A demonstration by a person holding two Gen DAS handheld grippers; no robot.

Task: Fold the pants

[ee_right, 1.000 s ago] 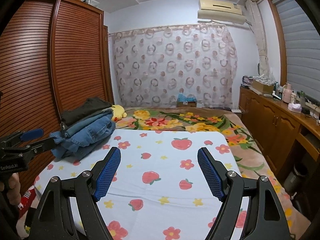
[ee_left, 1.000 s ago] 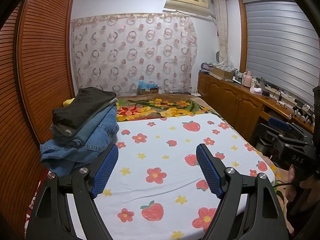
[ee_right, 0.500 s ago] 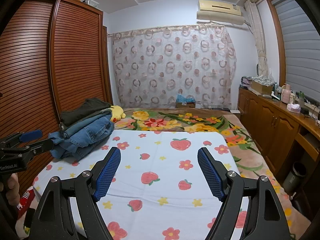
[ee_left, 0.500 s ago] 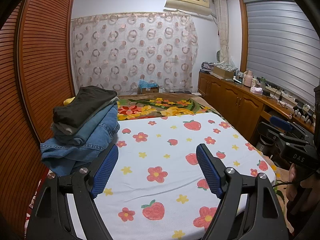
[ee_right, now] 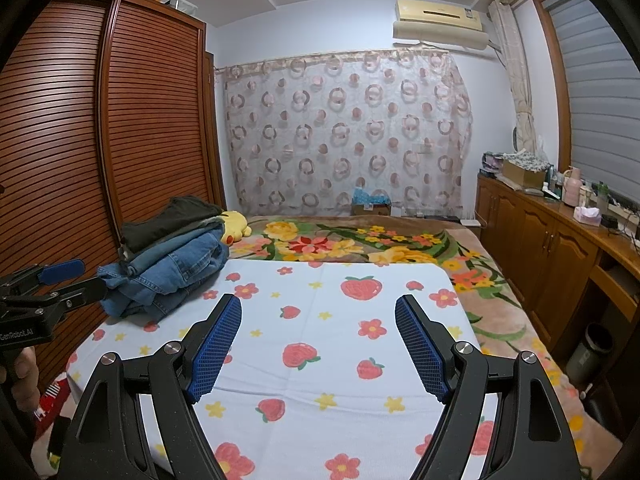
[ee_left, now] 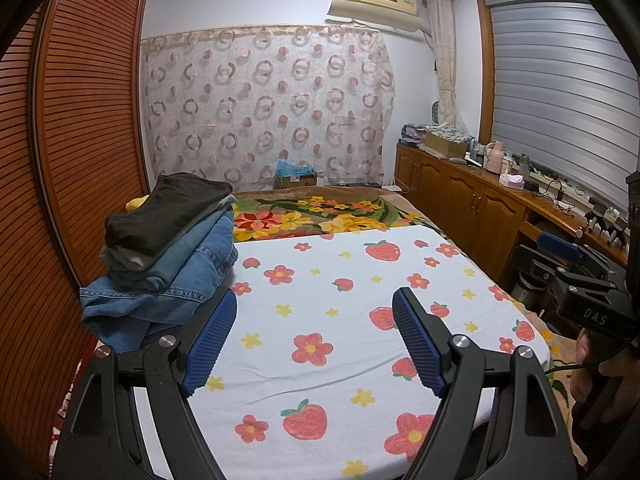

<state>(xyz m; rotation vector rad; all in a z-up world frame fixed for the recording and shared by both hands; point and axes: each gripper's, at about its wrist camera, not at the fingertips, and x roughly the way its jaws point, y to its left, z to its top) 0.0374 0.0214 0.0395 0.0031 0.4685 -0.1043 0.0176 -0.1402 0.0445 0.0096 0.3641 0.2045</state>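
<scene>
Left gripper [ee_left: 314, 320] and right gripper [ee_right: 318, 326] spread wide, holding nothing — hovering over sheet [ee_left: 352, 288], near pants pile [ee_left: 168, 248].

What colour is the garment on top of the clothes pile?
Black or very dark; the top garment of the pile shows best in the left wrist view.

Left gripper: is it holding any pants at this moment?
No, the left gripper is open and empty above the strawberry sheet, with the pants stack lying beside it.
</scene>
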